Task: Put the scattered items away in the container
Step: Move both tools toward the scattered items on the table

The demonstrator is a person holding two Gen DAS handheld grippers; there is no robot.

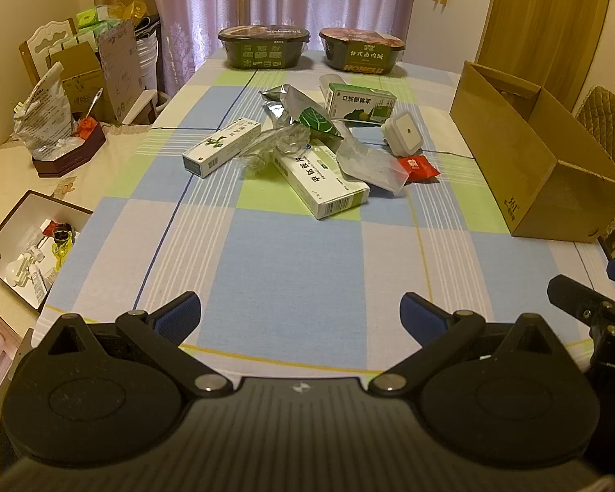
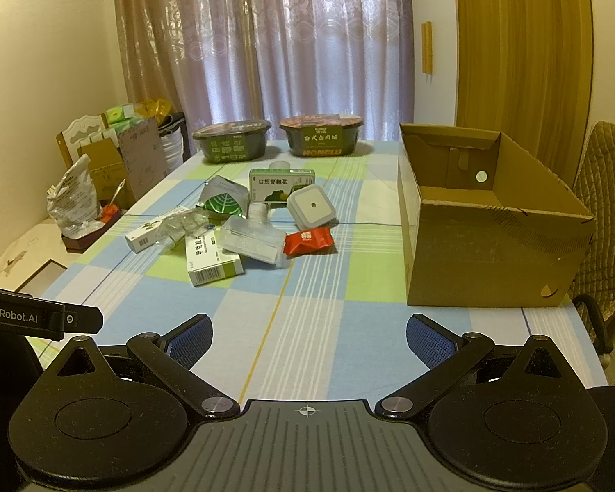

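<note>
Scattered items lie mid-table: a long white-and-green box (image 1: 322, 178) (image 2: 212, 260), a slimmer white box (image 1: 221, 146) (image 2: 149, 234), a green-fronted box (image 1: 360, 104) (image 2: 281, 185), a foil pouch with a green leaf (image 1: 301, 112) (image 2: 222, 201), clear plastic packaging (image 1: 369, 162) (image 2: 252, 242), a white square device (image 1: 404, 136) (image 2: 310, 207) and a red sachet (image 1: 418, 168) (image 2: 308, 242). The open cardboard box (image 1: 529, 156) (image 2: 484, 254) stands on the right, with nothing visible inside. My left gripper (image 1: 301, 313) and right gripper (image 2: 309, 338) hover open over the near table edge, well short of the pile.
Two dark instant-meal bowls (image 1: 264, 47) (image 2: 322, 134) stand at the table's far end before the curtain. A side surface on the left holds a dark tray with a crumpled bag (image 1: 67, 151) and an open white box of small parts (image 1: 28, 242). A padded chair (image 2: 607, 205) is behind the cardboard box.
</note>
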